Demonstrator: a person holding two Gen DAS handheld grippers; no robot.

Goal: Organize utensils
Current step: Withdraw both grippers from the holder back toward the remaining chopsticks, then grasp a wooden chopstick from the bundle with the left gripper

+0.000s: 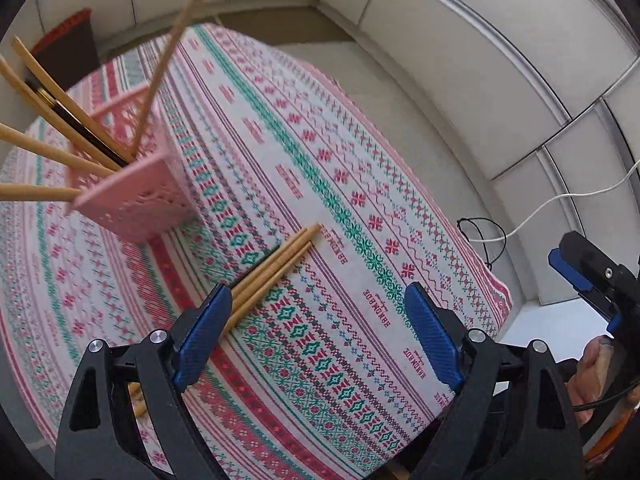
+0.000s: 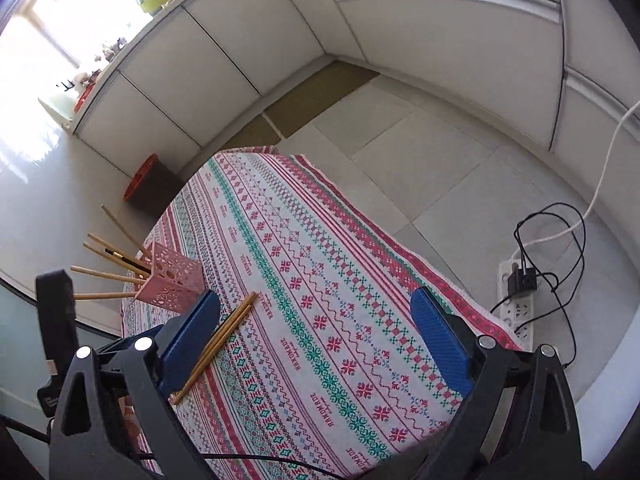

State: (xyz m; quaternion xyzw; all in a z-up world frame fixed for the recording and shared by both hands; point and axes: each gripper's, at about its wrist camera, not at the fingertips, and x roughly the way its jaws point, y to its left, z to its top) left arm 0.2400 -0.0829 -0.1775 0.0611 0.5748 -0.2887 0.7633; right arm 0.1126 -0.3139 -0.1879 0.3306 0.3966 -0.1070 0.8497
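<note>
A pink perforated holder (image 1: 136, 196) stands on the patterned tablecloth (image 1: 340, 208) at the left, with several wooden chopsticks (image 1: 48, 152) and a dark one sticking out of it. Loose wooden chopsticks (image 1: 276, 268) lie on the cloth, their near ends hidden behind the left finger of my left gripper (image 1: 320, 332), which is open and empty above the cloth. In the right wrist view the holder (image 2: 170, 280) and the loose chopsticks (image 2: 218, 344) lie left of my right gripper (image 2: 316, 340), which is open, empty and raised. The right gripper also shows in the left wrist view (image 1: 592, 276).
The table's right edge (image 2: 440, 276) drops to a tiled floor. A power strip (image 2: 518, 300) with black and white cables lies on the floor at the right. A dark bin with a red rim (image 2: 150, 184) stands beyond the table's far left corner. White wall panels surround the area.
</note>
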